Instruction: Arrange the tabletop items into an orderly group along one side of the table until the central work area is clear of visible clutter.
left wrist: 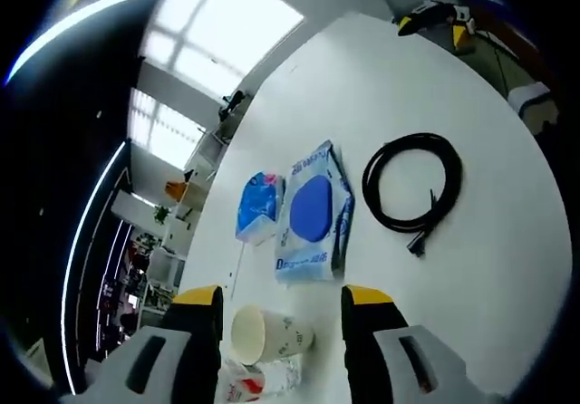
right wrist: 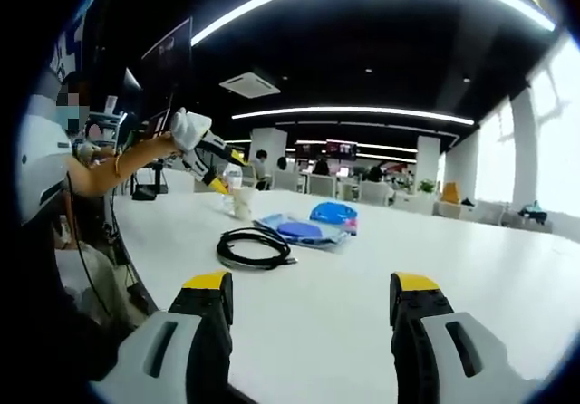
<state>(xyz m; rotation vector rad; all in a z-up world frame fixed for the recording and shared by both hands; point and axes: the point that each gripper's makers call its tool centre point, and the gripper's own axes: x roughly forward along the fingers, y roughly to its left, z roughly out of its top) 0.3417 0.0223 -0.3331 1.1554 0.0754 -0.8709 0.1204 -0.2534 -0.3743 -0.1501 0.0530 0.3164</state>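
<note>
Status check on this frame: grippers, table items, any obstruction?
Left gripper open over the paper cup. Right gripper open, holding nothing. Wipes pack, blue pouch, coiled black cable mid-table. Nothing blocking.

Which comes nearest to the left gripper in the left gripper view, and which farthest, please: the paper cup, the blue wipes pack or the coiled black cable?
1. Paper cup, on its side, between the left gripper fingers.
2. Blue wipes pack, flat, straight ahead.
3. Coiled black cable, farther out to the right on the white table.
</note>
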